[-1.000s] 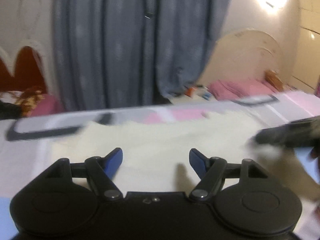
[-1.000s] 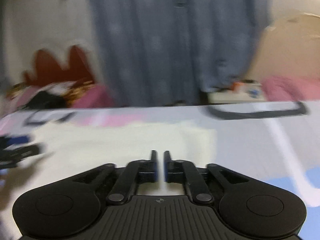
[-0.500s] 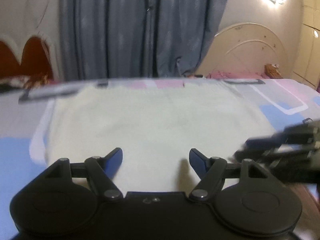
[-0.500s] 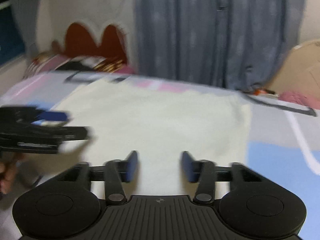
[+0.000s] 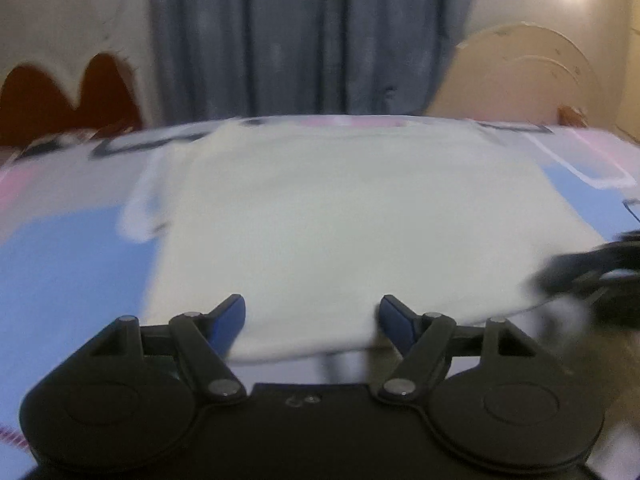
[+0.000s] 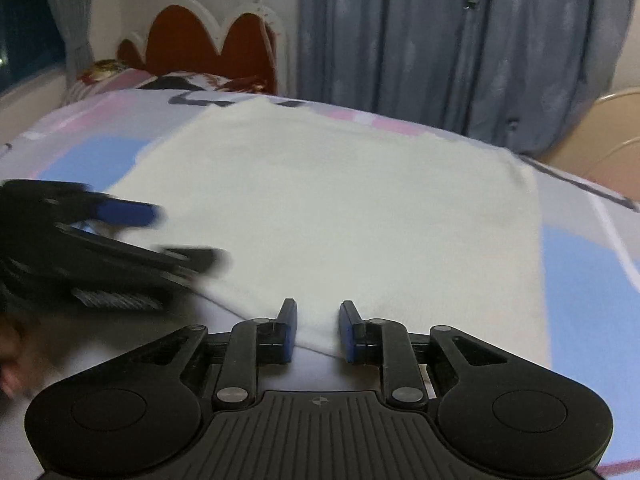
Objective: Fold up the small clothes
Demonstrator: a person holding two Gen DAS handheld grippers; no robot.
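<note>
Black hand-held gripper [image 6: 318, 322], blue fingertips [image 6: 289, 320], silver screws.

I see the right hand-held gripper [image 5: 592, 276] only as a dark blur, cut off by the left view's edge; the cloth's [image 5: 340, 220] near hem smears too.

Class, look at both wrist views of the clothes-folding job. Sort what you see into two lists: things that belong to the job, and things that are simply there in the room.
Belongs to the job:
- white garment, spread flat on the bed
- left gripper
- right gripper

Just there:
- patterned bedsheet
- grey curtain
- red headboard
- cream headboard
</note>
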